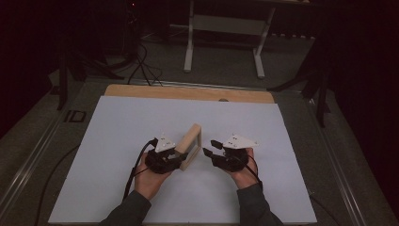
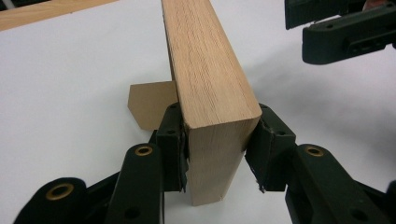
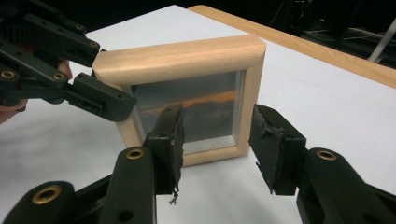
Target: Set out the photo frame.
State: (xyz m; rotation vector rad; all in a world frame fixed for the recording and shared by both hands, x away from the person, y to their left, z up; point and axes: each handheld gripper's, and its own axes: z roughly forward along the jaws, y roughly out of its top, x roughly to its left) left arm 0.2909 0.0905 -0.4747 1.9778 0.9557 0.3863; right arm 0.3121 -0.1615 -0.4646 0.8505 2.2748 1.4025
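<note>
A wooden picture frame (image 1: 190, 146) stands upright on the white worktop (image 1: 117, 136), nearer its front edge than its back edge and about midway between the side edges. The left gripper (image 1: 178, 156) is clamped on the frame's near end. The right gripper (image 1: 211, 148), jaws apart, is just beside the frame, clear of it.

Picture frame (image 1: 190, 147) upright on the mat (image 1: 117, 141); left gripper (image 1: 176, 157) beside it.
</note>
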